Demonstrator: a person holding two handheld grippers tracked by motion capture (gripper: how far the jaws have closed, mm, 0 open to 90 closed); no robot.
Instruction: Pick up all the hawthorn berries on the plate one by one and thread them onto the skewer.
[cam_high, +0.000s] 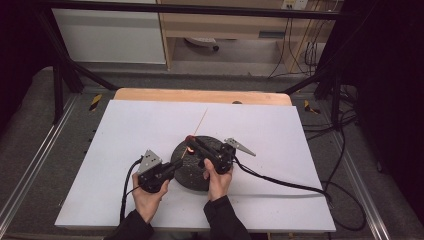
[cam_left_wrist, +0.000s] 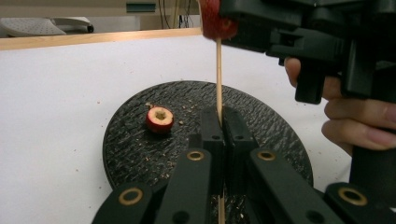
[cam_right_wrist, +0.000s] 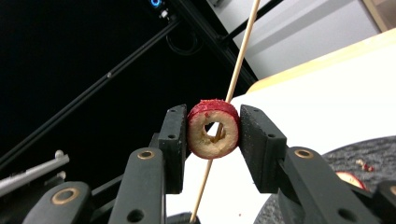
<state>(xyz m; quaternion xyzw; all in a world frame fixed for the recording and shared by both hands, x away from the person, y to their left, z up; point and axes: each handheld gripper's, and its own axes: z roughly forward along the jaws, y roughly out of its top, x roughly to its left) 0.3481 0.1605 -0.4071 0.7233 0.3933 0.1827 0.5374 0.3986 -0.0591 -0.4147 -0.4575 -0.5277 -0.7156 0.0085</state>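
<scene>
The left gripper (cam_left_wrist: 219, 123) pinches a thin stick (cam_left_wrist: 218, 74) tight. The right gripper (cam_right_wrist: 214, 129) squeezes a red fruit ring (cam_right_wrist: 213, 129) (stick through its hole). From the left gripper view, another fruit piece (cam_left_wrist: 159, 119) sits on the black plate (cam_left_wrist: 135, 144).

Grey carpet (cam_high: 30, 125); wooden shelving (cam_high: 225, 22); black frame (cam_high: 65, 65)

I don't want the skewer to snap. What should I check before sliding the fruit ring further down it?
1. Left gripper shut on skewer: ok.
2. Right gripper shut on ring, squarely: ok.
3. Skewer through the ring's hole: ok.
4. Skewer straight, unbent: ok.
5. Second fruit piece lying on black plate, clear of the skewer: ok.
6. Skewer tip condition: cannot tell.
</scene>
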